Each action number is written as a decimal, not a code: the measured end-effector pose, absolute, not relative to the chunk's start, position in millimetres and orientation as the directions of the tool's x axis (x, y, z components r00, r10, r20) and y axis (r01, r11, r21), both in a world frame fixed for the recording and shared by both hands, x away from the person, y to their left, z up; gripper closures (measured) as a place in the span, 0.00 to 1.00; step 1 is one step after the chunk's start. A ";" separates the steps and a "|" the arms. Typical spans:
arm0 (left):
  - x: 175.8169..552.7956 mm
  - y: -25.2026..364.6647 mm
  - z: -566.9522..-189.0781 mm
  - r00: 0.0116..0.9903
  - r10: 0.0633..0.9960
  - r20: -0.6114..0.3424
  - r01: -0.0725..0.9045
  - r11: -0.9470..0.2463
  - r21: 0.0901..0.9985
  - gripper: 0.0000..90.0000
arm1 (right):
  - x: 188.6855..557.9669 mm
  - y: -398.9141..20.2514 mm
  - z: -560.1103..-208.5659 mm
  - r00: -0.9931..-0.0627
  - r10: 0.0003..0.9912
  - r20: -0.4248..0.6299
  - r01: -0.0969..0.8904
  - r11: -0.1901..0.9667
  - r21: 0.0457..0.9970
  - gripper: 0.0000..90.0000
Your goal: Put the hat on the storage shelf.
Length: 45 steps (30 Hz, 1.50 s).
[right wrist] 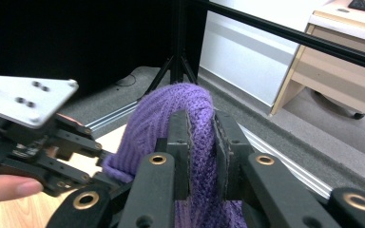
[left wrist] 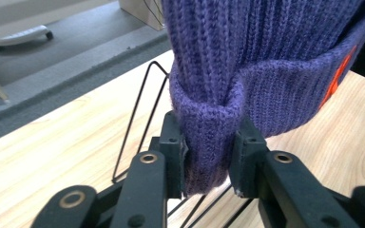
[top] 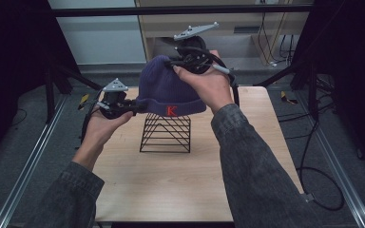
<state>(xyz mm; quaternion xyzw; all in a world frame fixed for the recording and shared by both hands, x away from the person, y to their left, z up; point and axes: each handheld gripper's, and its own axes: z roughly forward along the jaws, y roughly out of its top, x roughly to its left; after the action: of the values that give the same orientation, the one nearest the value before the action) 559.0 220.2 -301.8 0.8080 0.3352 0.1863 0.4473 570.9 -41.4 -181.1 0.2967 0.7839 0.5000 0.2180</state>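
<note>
A purple knit beanie [top: 170, 88] was held in the air above a black wire rack [top: 165, 133], which stood near the middle of a light wooden table [top: 247, 190]. The hat's folded cuff carried a red letter K [top: 171, 111] facing the near side.

The left gripper [top: 135, 107], held in the person's left hand [top: 105, 124], came in from the left with its jaws clamped on the cuff's left edge; its own camera showed a fold of cuff [left wrist: 209, 142] squeezed between the two black jaws, with the rack's wires and the table below.

The right gripper [top: 173, 62], held in the right hand [top: 209, 85] on the far right side, had its jaws closed on the hat's crown (the rounded top). In the right gripper view a ridge of purple knit [right wrist: 200, 123] was pinched between the jaws, and the left gripper's grey plate [right wrist: 24, 99] sat at the left.

Both sleeves were dark grey denim. Grey floor, cables and a pale cabinet lay beyond the table.
</note>
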 end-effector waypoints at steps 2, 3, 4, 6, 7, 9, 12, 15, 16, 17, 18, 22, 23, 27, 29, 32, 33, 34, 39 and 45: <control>556.7 224.0 -299.7 0.699 0.715 -0.005 0.385 -0.371 0.845 0.79 | 572.7 -43.5 -182.7 -0.723 0.689 -0.039 0.257 0.322 0.911 0.87; 555.4 226.1 -298.6 0.695 0.719 -0.003 0.389 -0.372 0.843 0.79 | 574.9 -44.2 -185.6 -0.720 0.693 -0.038 0.270 0.329 0.905 0.87; 554.2 227.1 -298.0 0.690 0.724 -0.005 0.392 -0.367 0.844 0.79 | 575.9 -44.3 -186.9 -0.719 0.694 -0.037 0.274 0.332 0.903 0.87; 551.5 230.5 -296.6 0.686 0.727 0.002 0.397 -0.376 0.837 0.79 | 577.0 -44.0 -188.7 -0.716 0.698 -0.034 0.281 0.332 0.901 0.87; 549.7 231.9 -296.8 0.684 0.730 0.007 0.402 -0.385 0.831 0.79 | 579.7 -42.6 -193.2 -0.713 0.700 -0.028 0.291 0.331 0.898 0.87; 549.1 233.0 -297.7 0.683 0.731 0.015 0.404 -0.394 0.825 0.79 | 580.4 -41.7 -194.8 -0.712 0.702 -0.027 0.295 0.334 0.895 0.87; 548.2 233.5 -302.8 0.680 0.733 0.016 0.405 -0.395 0.825 0.79 | 583.9 -36.8 -199.9 -0.709 0.705 -0.035 0.305 0.350 0.886 0.87; 549.5 233.6 -308.2 0.677 0.736 0.010 0.413 -0.391 0.823 0.79 | 584.9 -33.3 -202.3 -0.709 0.704 -0.050 0.304 0.369 0.878 0.87; 550.1 233.9 -310.0 0.675 0.738 0.011 0.415 -0.392 0.821 0.79 | 585.0 -32.3 -203.4 -0.708 0.704 -0.053 0.307 0.375 0.875 0.87; 550.5 234.4 -311.1 0.673 0.739 0.012 0.416 -0.392 0.821 0.79 | 585.0 -31.4 -204.4 -0.708 0.704 -0.056 0.308 0.380 0.872 0.87; 550.7 234.2 -311.9 0.672 0.741 0.013 0.418 -0.393 0.819 0.79 | 584.8 -30.6 -205.3 -0.707 0.704 -0.064 0.306 0.387 0.870 0.87; 551.7 233.1 -317.2 0.673 0.739 0.029 0.419 -0.414 0.808 0.79 | 584.4 -28.5 -211.0 -0.714 0.697 -0.071 0.308 0.404 0.861 0.87; 552.1 233.3 -319.2 0.672 0.740 0.028 0.422 -0.414 0.806 0.79 | 584.5 -28.3 -212.9 -0.715 0.696 -0.069 0.313 0.407 0.858 0.87; 553.0 234.1 -324.4 0.670 0.742 0.017 0.428 -0.405 0.808 0.79 | 584.6 -29.1 -217.6 -0.718 0.693 -0.065 0.321 0.412 0.853 0.87; 552.0 233.4 -326.8 0.673 0.740 0.016 0.426 -0.405 0.809 0.79 | 583.8 -30.0 -219.5 -0.721 0.690 -0.064 0.318 0.412 0.853 0.87; 550.9 232.1 -327.3 0.677 0.736 0.032 0.421 -0.422 0.803 0.79 | 582.0 -30.2 -220.0 -0.726 0.685 -0.067 0.315 0.417 0.853 0.87; 550.9 232.1 -327.3 0.677 0.736 0.032 0.421 -0.422 0.803 0.79 | 582.0 -30.2 -220.0 -0.726 0.685 -0.067 0.315 0.417 0.853 0.87; 550.6 231.9 -327.3 0.676 0.736 0.036 0.418 -0.424 0.803 0.79 | 580.9 -30.0 -220.1 -0.725 0.686 -0.065 0.319 0.417 0.851 0.87; 550.3 232.8 -331.5 0.678 0.735 0.027 0.422 -0.419 0.804 0.79 | 577.6 -31.1 -221.7 -0.731 0.679 -0.069 0.315 0.426 0.848 0.86; 549.4 233.2 -337.5 0.679 0.734 0.026 0.428 -0.425 0.798 0.79 | 573.9 -31.0 -226.4 -0.741 0.668 -0.062 0.317 0.431 0.845 0.86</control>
<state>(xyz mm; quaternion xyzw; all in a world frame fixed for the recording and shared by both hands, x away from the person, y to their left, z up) 549.4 233.2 -337.5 0.8225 0.3532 0.1892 0.4037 573.9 -31.0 -226.4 0.2997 0.8221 0.4414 0.1987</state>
